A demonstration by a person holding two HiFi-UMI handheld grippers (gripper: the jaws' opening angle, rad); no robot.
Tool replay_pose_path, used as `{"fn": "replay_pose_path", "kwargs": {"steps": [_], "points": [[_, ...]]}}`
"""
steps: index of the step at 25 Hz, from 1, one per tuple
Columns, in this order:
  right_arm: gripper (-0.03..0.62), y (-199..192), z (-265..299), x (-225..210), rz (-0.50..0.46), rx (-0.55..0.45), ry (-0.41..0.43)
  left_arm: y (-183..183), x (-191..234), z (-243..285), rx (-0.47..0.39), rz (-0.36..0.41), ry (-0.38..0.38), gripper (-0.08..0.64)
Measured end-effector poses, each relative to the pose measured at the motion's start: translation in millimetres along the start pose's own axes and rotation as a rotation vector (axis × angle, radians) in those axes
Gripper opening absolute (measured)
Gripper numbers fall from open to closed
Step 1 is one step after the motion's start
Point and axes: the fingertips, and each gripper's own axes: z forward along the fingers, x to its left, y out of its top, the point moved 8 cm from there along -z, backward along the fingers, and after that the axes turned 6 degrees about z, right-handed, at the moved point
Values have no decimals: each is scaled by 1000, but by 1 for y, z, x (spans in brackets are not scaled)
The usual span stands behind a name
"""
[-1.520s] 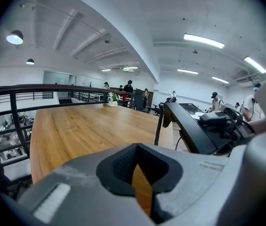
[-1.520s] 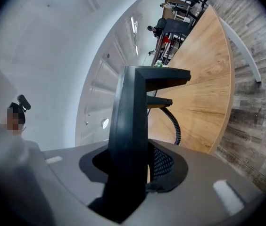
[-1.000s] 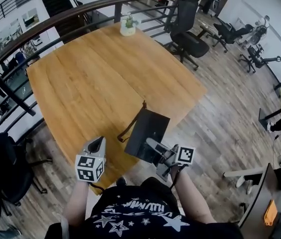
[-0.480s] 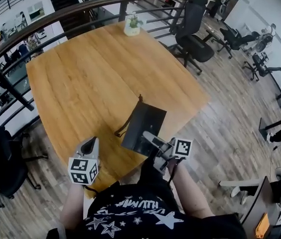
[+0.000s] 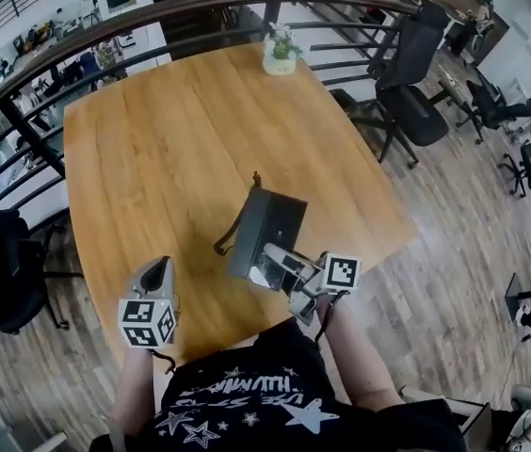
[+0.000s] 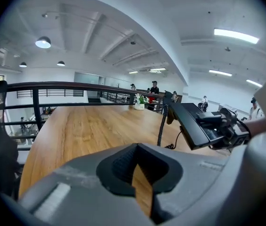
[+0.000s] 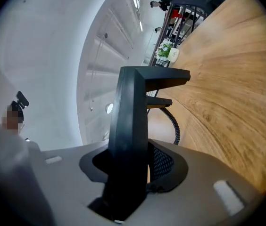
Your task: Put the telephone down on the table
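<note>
Right gripper (image 7: 128, 173) is clamped tight on the edge of the black telephone (image 5: 267, 226), holding it tilted up in the air over the near part of the wooden table (image 5: 143, 139), with the curly cord (image 5: 230, 238) dangling below it. Left gripper (image 5: 155, 273) has its jaws pinched together on nothing, just beside the near table edge. A small white pot (image 5: 279, 64) with a green plant in it sits at the far edge.

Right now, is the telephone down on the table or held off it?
Held off it: the right gripper clamps the telephone above the table.
</note>
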Motion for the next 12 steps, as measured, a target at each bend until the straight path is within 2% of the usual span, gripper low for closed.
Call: {"fn": "replay_pose_path", "kwargs": {"steps": [5,12], "points": [[161,43,-6,-13,11,77,23,22,-22,18,8,-15,83,2],[161,111,-24,-30,-24,179,28,53,-65,53,6,-35,155,2]]}}
